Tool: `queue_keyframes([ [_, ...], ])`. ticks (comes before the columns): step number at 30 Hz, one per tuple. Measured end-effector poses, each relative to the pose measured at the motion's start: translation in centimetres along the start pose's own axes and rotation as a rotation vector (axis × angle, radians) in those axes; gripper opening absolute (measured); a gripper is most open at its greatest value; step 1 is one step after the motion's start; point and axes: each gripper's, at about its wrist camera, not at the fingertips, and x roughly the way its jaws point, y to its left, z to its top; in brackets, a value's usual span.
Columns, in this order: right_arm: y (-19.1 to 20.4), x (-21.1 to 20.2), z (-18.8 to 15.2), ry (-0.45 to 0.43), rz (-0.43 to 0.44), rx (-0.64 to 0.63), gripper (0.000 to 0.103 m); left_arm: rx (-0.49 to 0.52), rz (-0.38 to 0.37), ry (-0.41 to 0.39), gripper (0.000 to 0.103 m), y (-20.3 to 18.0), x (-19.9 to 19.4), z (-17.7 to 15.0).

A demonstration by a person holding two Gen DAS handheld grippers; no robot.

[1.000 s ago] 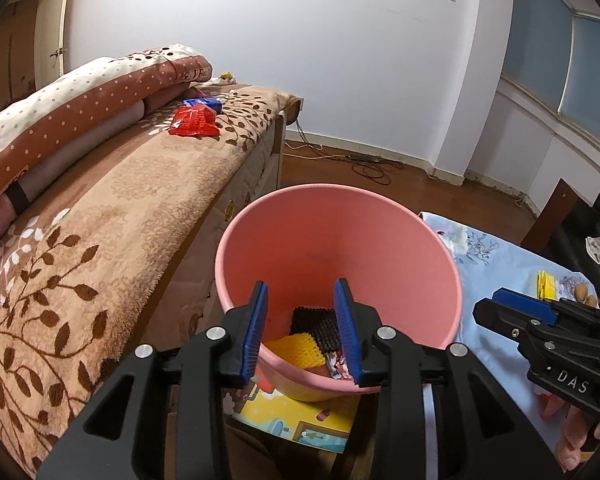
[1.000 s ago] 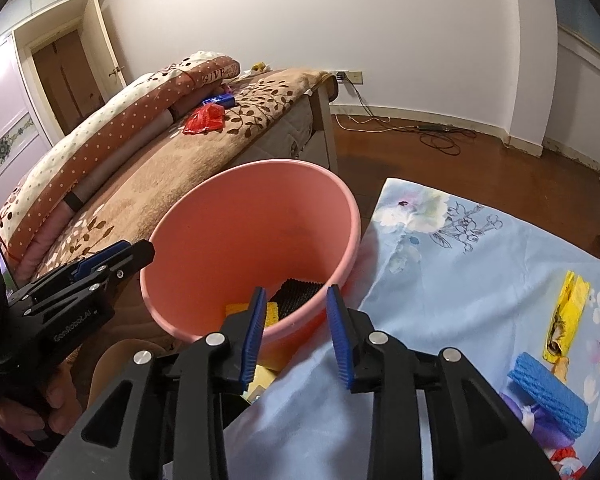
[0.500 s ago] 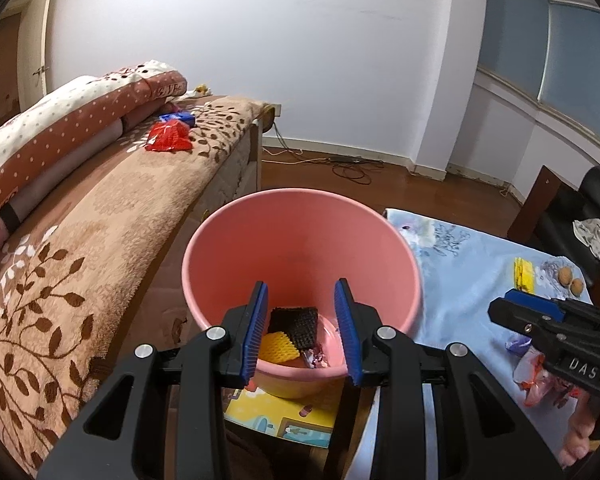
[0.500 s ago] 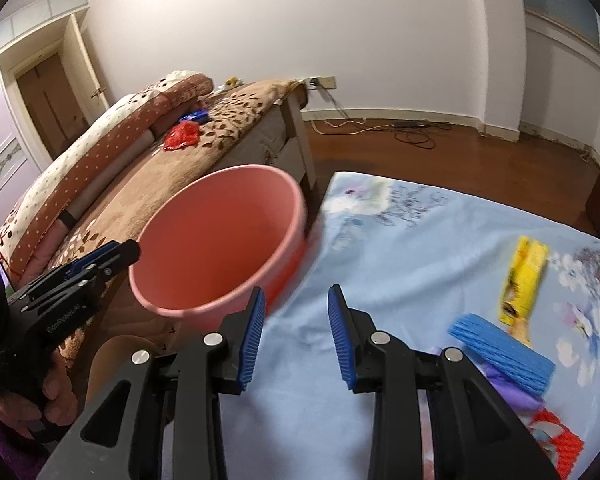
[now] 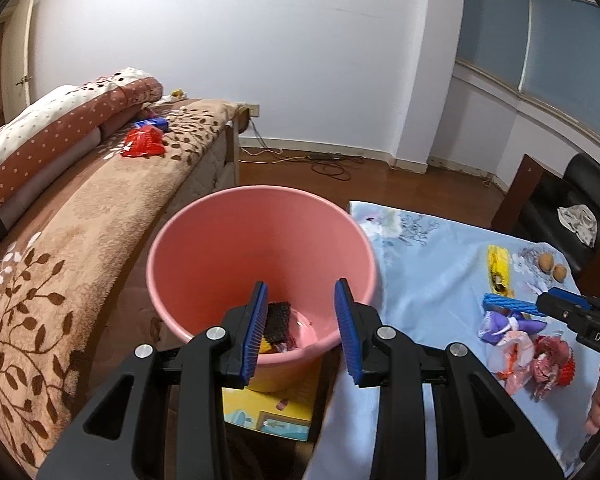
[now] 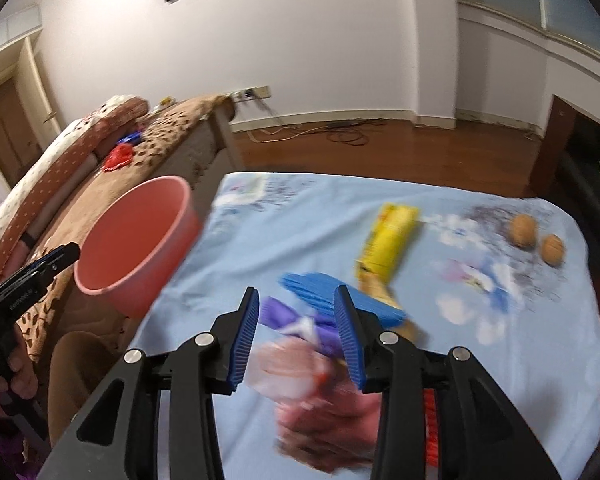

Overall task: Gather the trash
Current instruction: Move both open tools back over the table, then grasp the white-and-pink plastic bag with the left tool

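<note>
A pink bucket (image 5: 260, 248) stands between the bed and the blue cloth; black, yellow and other scraps (image 5: 278, 320) lie at its bottom. My left gripper (image 5: 300, 328) is open and empty, just above the bucket's near rim. My right gripper (image 6: 296, 332) is open and empty above a heap of wrappers on the cloth: a purple one (image 6: 292, 320), a blue corrugated piece (image 6: 320, 296), a clear pinkish one (image 6: 288, 372). A yellow wrapper (image 6: 388, 240) lies farther off. The bucket shows at the left in the right wrist view (image 6: 136, 236).
Two walnuts (image 6: 536, 238) lie on the blue floral cloth (image 6: 500, 352). A red packet (image 5: 142, 146) and a blue packet (image 5: 152, 123) lie on the brown bed blanket (image 5: 80, 240). A black chair with a crumpled tissue (image 5: 578, 222) stands at right. Cables lie on the wooden floor.
My right gripper has swung right, from over the bucket to above the wrapper heap on the cloth. My left gripper has drawn back a little from the bucket. Both stay open.
</note>
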Motion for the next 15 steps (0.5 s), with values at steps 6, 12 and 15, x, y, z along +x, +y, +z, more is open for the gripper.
queue_keyframes([
  [6,-3.3,-2.5,-1.9,-0.013,-0.041,0.046,0.039,0.035,-0.072,0.01,0.035,-2.5,0.2,-0.2],
  [12,-4.7,-4.8,-4.4,-0.015,-0.015,0.052,0.045,0.079,-0.172,0.034,0.035,-5.5,0.4,-0.8],
  [15,-4.8,-5.2,-5.4,-0.007,-0.01,0.036,0.047,0.114,-0.273,0.072,0.035,-7.4,0.7,-1.4],
])
